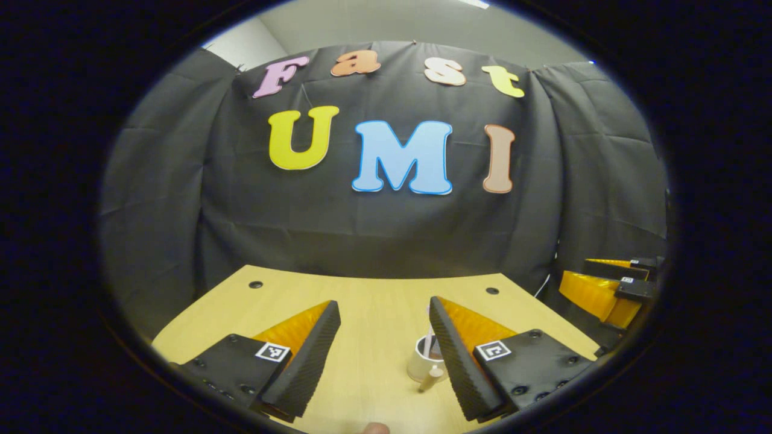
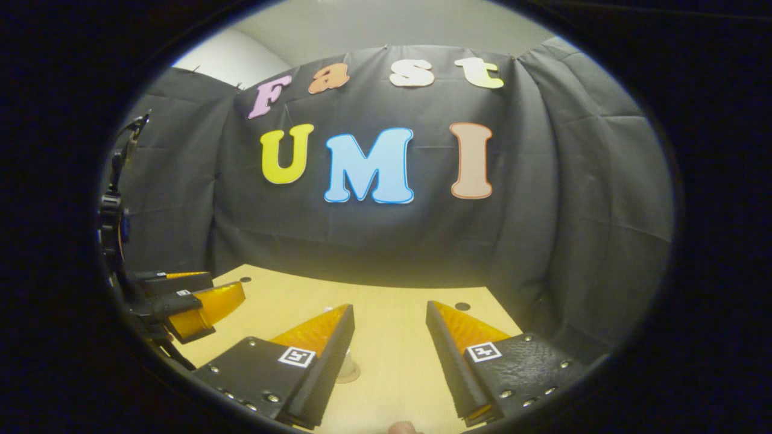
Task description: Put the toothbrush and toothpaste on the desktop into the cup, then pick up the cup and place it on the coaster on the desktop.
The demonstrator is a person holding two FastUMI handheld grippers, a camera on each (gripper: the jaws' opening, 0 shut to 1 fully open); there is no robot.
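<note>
A small white cup point(image 1: 418, 363) stands on the wooden desk point(image 1: 374, 337), partly hidden behind the inner edge of my left gripper's right-hand finger. A thin white toothbrush stem point(image 1: 428, 341) sticks up out of it, and a short tan stick-like piece point(image 1: 431, 381) leans at its foot. My left gripper point(image 1: 383, 304) is open, held above the desk with the cup just inside its right-hand finger. In the right gripper view the cup's pale lower part point(image 2: 349, 369) peeks out beside the left-hand finger. My right gripper point(image 2: 389, 308) is open with nothing between its fingers.
The right gripper point(image 1: 609, 289) hangs off the desk's right edge in the left gripper view. The left gripper point(image 2: 187, 301) shows at the desk's left side in the right gripper view. Small dark holes point(image 1: 256, 284) point(image 1: 492, 290) mark the desk's far corners. Black cloth walls the back.
</note>
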